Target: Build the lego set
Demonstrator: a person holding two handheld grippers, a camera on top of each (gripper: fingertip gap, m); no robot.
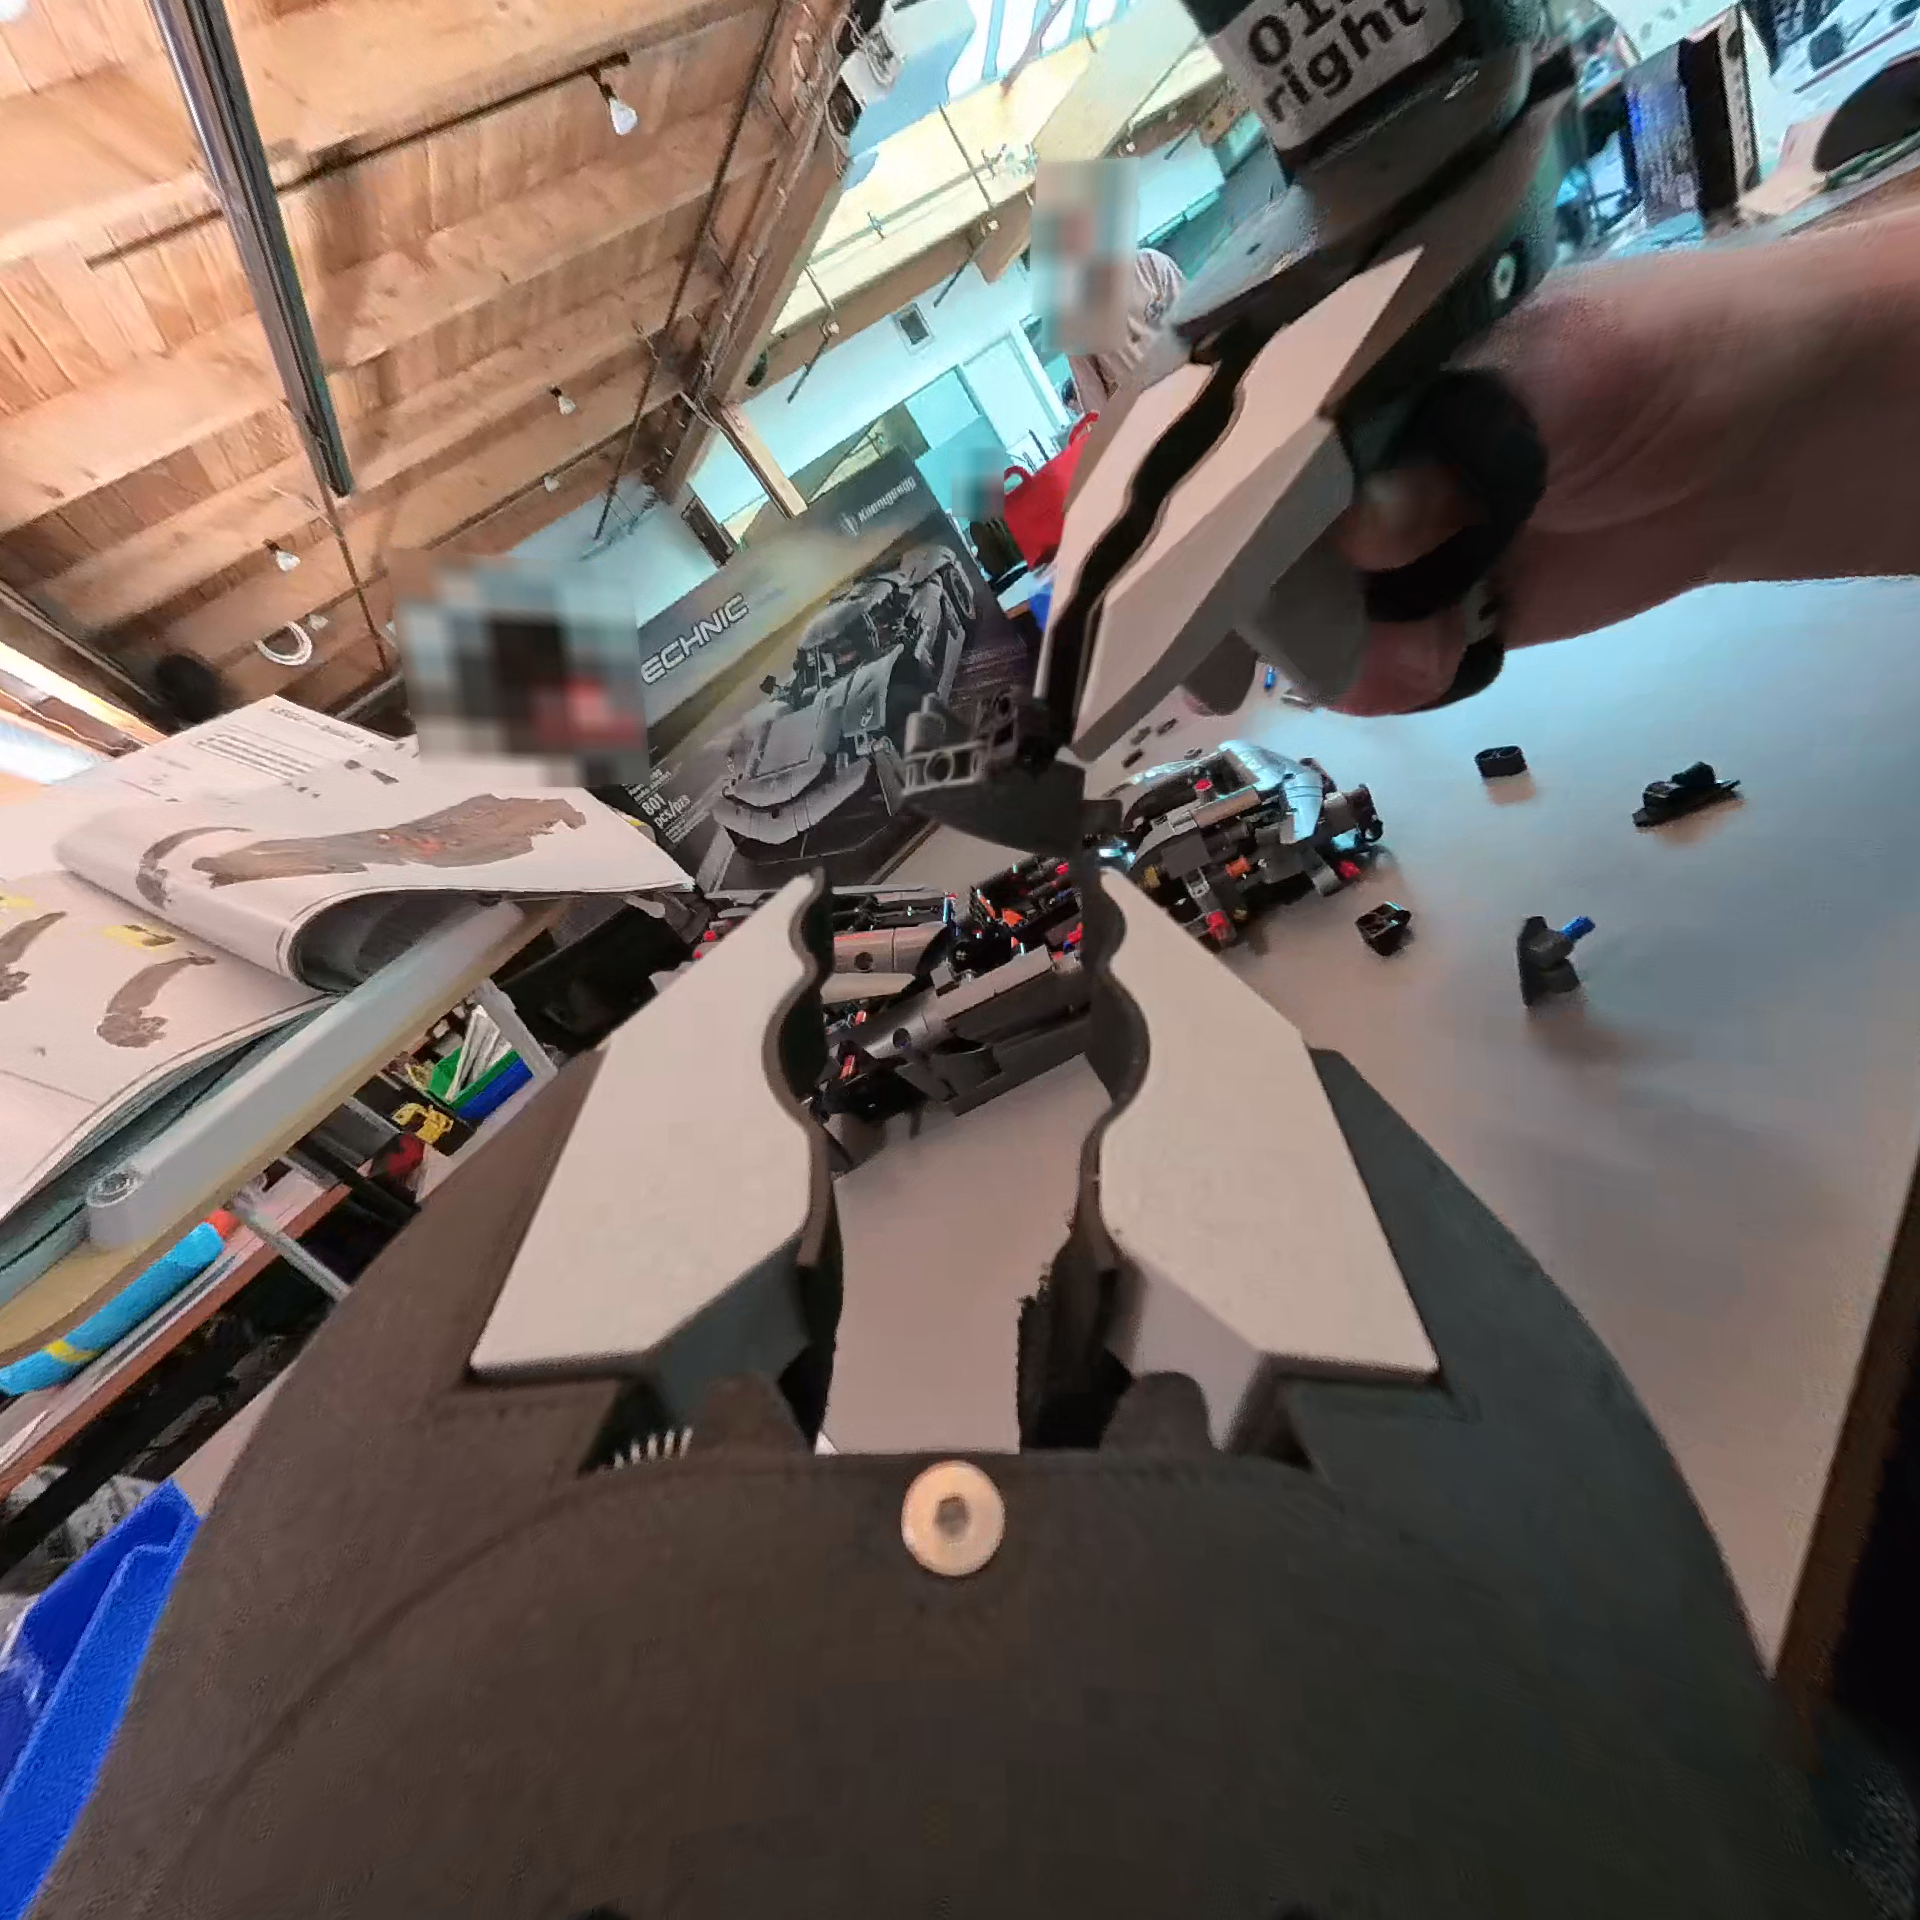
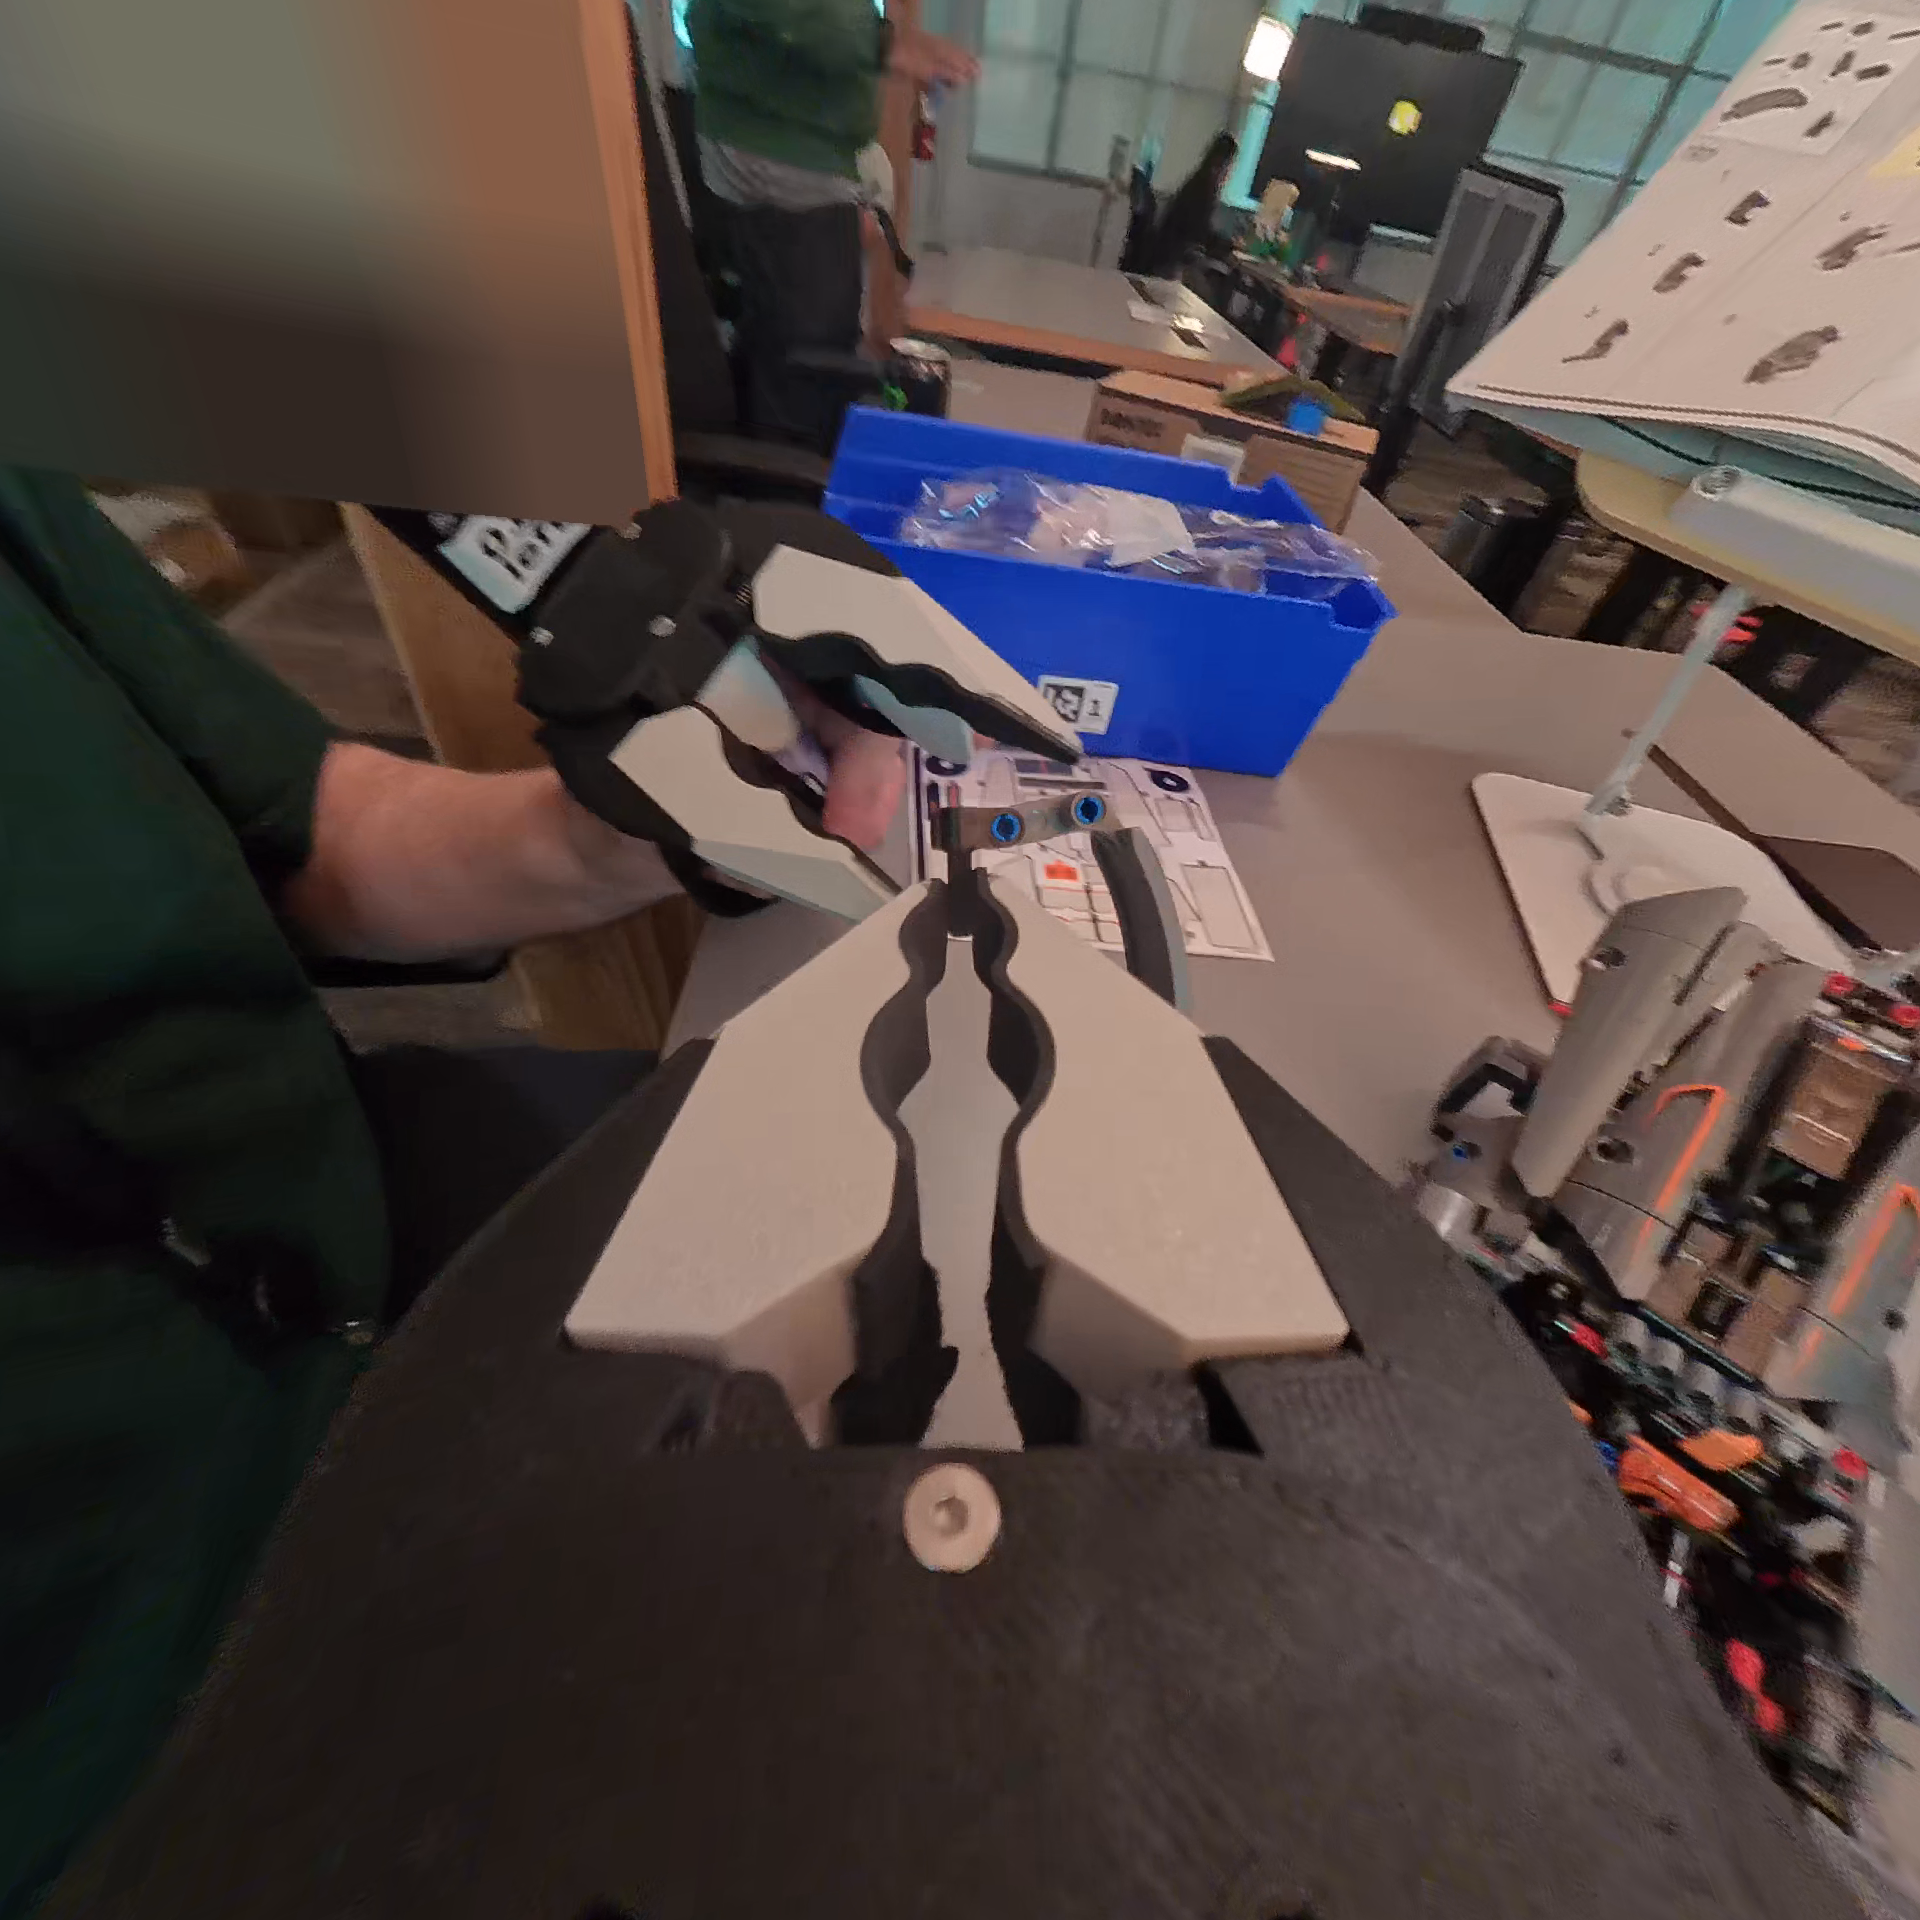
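Right gripper (image 2: 961, 909) pinches a small grey holed lego beam (image 2: 1023, 828) at twelve o'clock; left gripper (image 1: 961, 914) gapes empty; glossy blue bin (image 2: 1164, 665) holds crinkled plastic bags (image 2: 1122, 530)

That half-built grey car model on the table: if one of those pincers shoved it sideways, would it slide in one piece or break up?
The car model would probably slide in one piece on the smooth table. It looks densely pinned together, so likely fairly stiff and heavy for its size. Its grey outer panels may pop off under a hard shove.
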